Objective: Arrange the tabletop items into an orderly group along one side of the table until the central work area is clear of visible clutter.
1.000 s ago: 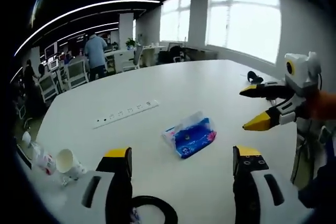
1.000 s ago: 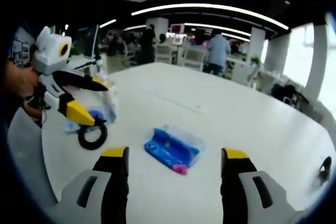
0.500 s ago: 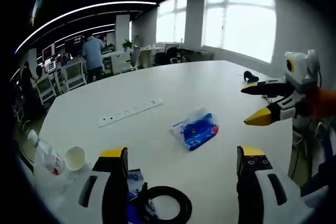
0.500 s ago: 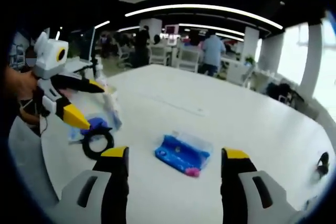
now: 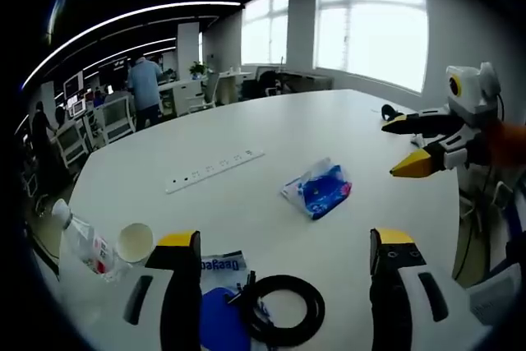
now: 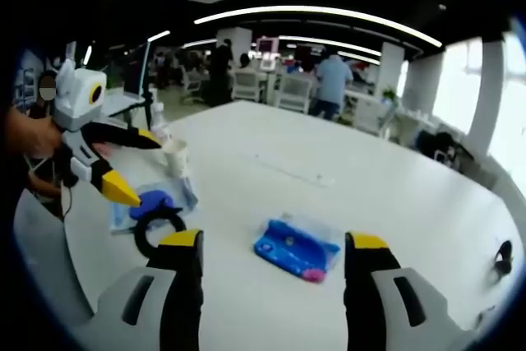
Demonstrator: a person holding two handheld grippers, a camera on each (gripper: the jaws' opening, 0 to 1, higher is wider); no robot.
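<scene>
A blue tissue pack [image 5: 317, 190] [image 6: 297, 246] lies in the middle of the white table [image 5: 329, 129]. At the near left edge sit a black cable ring [image 5: 279, 320] [image 6: 158, 229], a blue-printed plastic bag [image 5: 215, 306] [image 6: 152, 201], a paper cup [image 5: 134, 242] [image 6: 175, 156] and a plastic bottle [image 5: 80, 241] [image 6: 156, 122]. My left gripper [image 5: 283, 244] [image 6: 130, 166] is open above the ring and bag, holding nothing. My right gripper [image 6: 271, 244] [image 5: 404, 145] is open, hovering just short of the tissue pack.
A white power strip [image 5: 215, 172] [image 6: 292, 173] lies across the table's middle. A small black object [image 5: 389, 112] [image 6: 502, 257] rests near the far edge. Office chairs and desks stand beyond, with a person [image 5: 148, 84] among them.
Both views have drawn back. In the left gripper view the ring, bag, cup and bottle have come fully into sight. Both grippers stay open.
</scene>
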